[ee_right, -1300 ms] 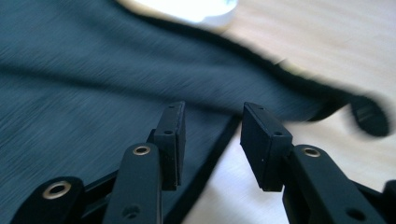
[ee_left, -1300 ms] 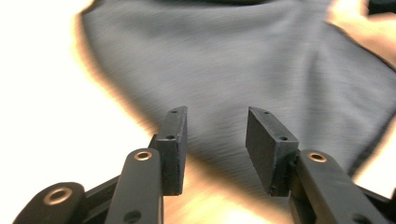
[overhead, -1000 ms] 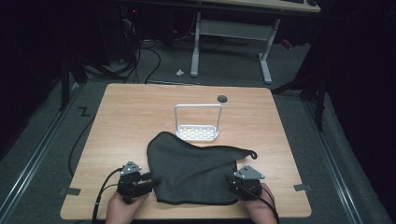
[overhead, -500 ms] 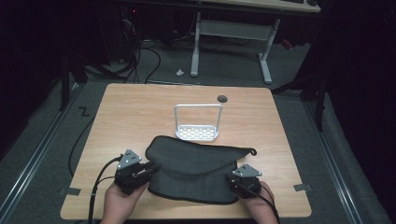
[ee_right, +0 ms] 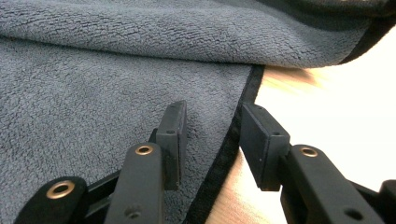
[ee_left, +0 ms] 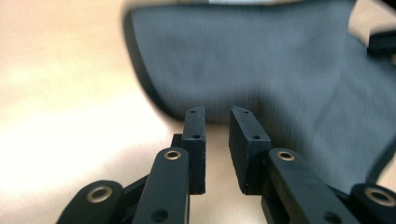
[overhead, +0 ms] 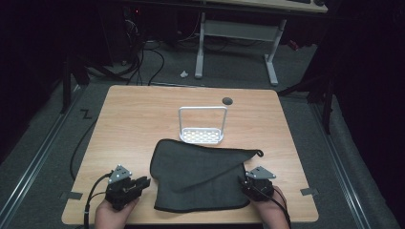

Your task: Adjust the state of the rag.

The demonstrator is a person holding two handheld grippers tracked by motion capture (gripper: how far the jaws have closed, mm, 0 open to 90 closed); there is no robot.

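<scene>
From above, a grey towel (overhead: 203, 174) lies folded near the table's (overhead: 138, 114) front edge, a white rack (overhead: 202, 125) just behind it. The left gripper (overhead: 142, 182) sits just off the towel's left side, the right gripper (overhead: 244, 183) at its right edge. In the left gripper view the jaws have just been closing, now narrow with nothing between them, towel ahead. In the right gripper view the jaws stand partly apart, straddling the dark hem (ee_right: 229, 144) without pinching it. Folding looks midway; next, each gripper likely needs a fresh hold on an edge.

Fuzzy matt grey cloth (overhead: 200, 176); smooth wood-grain table (overhead: 138, 119); perforated pale metal rack (overhead: 202, 135); matt black tongs (ee_left: 217, 140).
</scene>
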